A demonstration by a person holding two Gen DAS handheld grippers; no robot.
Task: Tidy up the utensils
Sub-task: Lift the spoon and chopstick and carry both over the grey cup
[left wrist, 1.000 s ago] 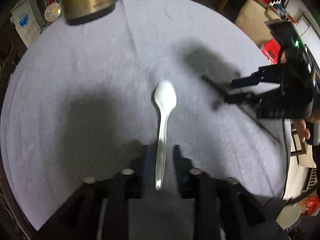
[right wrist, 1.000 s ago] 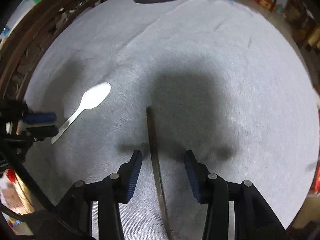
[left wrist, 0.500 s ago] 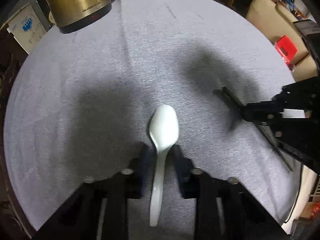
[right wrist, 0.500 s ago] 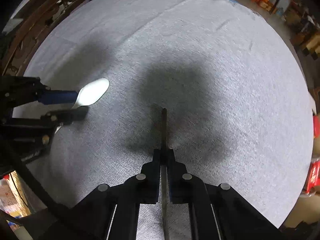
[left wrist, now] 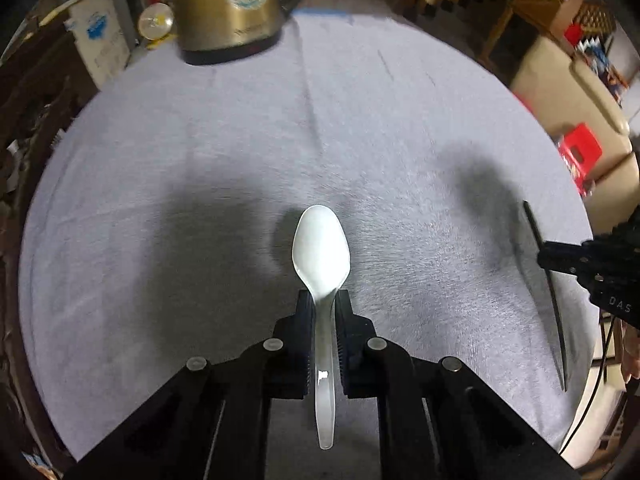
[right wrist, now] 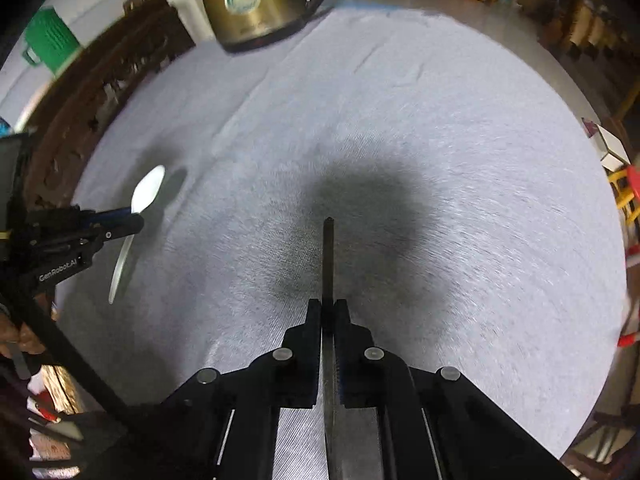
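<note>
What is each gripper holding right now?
Left gripper: shut on the white plastic spoon.
Right gripper: shut on the thin dark chopstick.

The kettle (left wrist: 230, 8) at the far side loses its top to the picture's edge in both views, and its label is too blurred to read. The dark utensil (right wrist: 328, 264) runs out of sight under the right gripper (right wrist: 328, 308), its near end cut off below. The room around the table (left wrist: 160, 160) is smeared and dim. The spoon (left wrist: 322, 256) handle is partly covered by black fingers (left wrist: 304, 320).
</note>
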